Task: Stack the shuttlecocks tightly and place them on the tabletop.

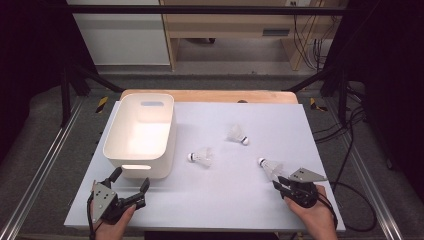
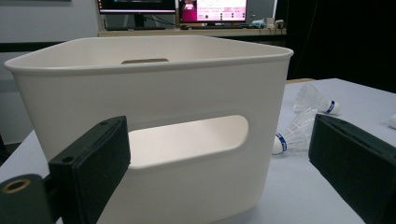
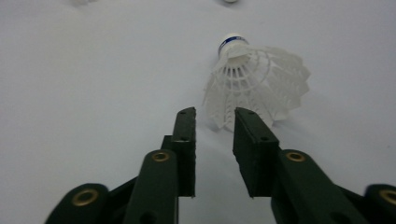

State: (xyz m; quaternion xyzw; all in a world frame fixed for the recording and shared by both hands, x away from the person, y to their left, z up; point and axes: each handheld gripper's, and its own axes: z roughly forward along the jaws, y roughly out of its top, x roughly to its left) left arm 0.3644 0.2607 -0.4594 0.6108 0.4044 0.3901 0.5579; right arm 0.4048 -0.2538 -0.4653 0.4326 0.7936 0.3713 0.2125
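Three white shuttlecocks lie on the pale tabletop (image 1: 225,200): one in the middle (image 1: 201,157), one farther back (image 1: 238,134), and one at the right (image 1: 270,166). My right gripper (image 1: 280,182) sits just behind the right one. In the right gripper view its jaws (image 3: 215,112) stand a little apart with nothing between them, and that shuttlecock's feather skirt (image 3: 257,86) lies right at the tips, cork end pointing away. My left gripper (image 1: 132,176) rests near the front left, jaws wide open (image 2: 219,123), facing the handle side of a white bin (image 2: 187,93).
The white bin (image 1: 114,131) stands at the back left of the table, and nothing shows inside it. Past its right corner the left gripper view shows two shuttlecocks (image 2: 294,133) (image 2: 320,100). Black frame rails run along both sides of the table.
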